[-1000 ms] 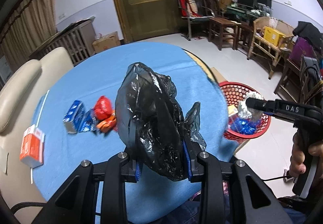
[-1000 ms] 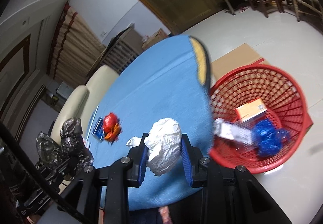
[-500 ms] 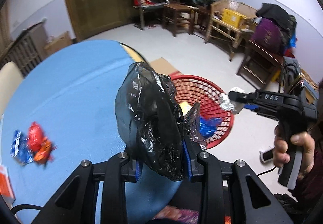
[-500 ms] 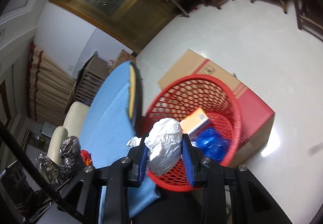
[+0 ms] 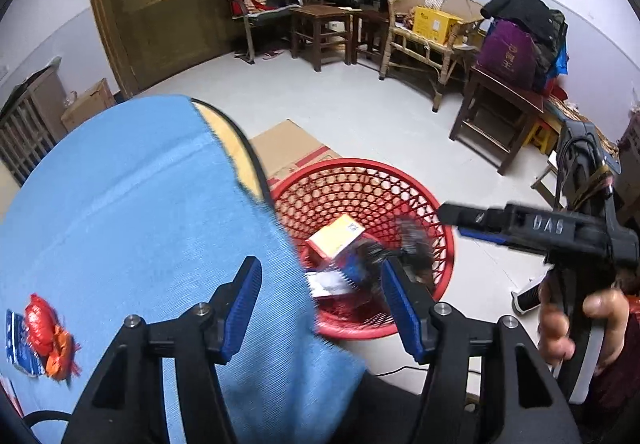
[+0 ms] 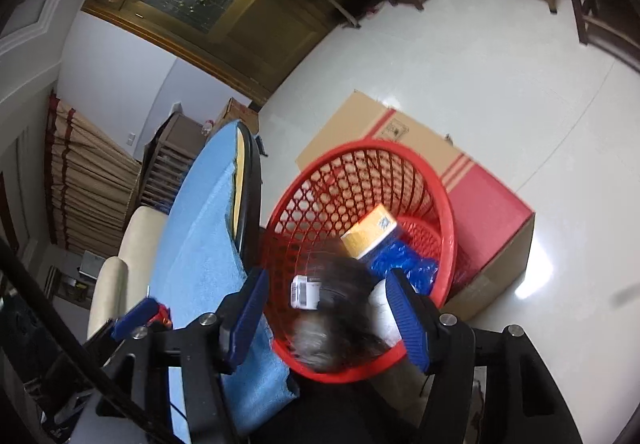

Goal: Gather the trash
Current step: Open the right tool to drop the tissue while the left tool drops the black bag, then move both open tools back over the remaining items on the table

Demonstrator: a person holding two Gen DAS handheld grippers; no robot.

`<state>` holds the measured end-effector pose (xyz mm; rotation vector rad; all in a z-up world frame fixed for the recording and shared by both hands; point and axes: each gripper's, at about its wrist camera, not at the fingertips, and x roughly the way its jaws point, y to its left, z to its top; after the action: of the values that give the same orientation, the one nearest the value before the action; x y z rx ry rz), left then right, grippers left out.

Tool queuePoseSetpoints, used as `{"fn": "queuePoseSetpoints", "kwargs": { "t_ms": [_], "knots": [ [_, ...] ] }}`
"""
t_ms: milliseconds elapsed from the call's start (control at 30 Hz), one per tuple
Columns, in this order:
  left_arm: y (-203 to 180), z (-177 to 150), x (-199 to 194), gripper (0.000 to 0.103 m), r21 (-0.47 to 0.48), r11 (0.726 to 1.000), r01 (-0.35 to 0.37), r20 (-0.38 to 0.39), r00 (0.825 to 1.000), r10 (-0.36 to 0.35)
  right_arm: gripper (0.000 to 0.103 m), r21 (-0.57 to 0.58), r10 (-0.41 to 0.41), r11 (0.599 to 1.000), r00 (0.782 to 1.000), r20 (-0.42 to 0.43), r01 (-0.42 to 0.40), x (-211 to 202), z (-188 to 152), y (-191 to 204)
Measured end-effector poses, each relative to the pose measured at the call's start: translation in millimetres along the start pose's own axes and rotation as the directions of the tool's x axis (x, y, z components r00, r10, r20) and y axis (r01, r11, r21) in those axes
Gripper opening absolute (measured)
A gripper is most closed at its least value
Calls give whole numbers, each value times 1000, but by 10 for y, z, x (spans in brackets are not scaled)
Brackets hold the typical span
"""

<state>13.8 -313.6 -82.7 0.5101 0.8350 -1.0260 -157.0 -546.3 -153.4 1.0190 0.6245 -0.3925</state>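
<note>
We find both grippers, left [image 5: 320, 304] and right [image 6: 324, 318], with jaws opening and nothing pinched. The black plastic bag [image 6: 344, 292], crumpled and motion-blurred, lies inside the red mesh basket [image 6: 400, 156], beside a white wad [image 6: 382, 310].

The left wrist view looks forward and steeply down along the left hand-held gripper [image 5: 320, 308], over the edge of the blue surface [image 5: 132, 212] to the red basket [image 5: 400, 180] just ahead; the right wrist view looks down along the right hand-held gripper [image 6: 328, 312] from close above that basket [image 6: 448, 220]; both share the basket, the surface's edge [image 6: 200, 228] and the cardboard box [image 5: 288, 148] behind.
</note>
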Motion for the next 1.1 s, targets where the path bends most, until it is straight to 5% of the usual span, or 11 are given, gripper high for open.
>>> {"fn": "queuePoseSetpoints", "kwargs": {
  "t_ms": [333, 433, 567, 700, 800, 1100],
  "knots": [
    [813, -838, -613, 63, -197, 966, -170, 22, 984, 178, 65, -98, 9, 995, 999, -35, -12, 156, -93, 444],
    [1216, -1174, -873, 63, -310, 923, -228, 26, 969, 248, 65, -178, 21, 984, 999, -49, -29, 235, -134, 782],
    [1784, -1648, -1211, 63, -464, 827, -317, -3, 935, 356, 65, -308, 41, 949, 994, -102, -70, 422, -278, 1327],
    [2171, -2040, -1453, 63, -561, 730, -391, -32, 891, 452, 65, -405, 57, 905, 979, -197, -134, 729, -545, 1875],
    [2351, -2214, -1552, 63, -597, 687, -414, -47, 873, 485, 65, -457, 54, 871, 960, -276, -180, 975, -782, 2211],
    [2673, -2350, -1525, 63, -637, 658, -401, -49, 874, 484, 65, -562, -7, 791, 914, -405, -242, 1614, -1298, 2899]
  ]
}}
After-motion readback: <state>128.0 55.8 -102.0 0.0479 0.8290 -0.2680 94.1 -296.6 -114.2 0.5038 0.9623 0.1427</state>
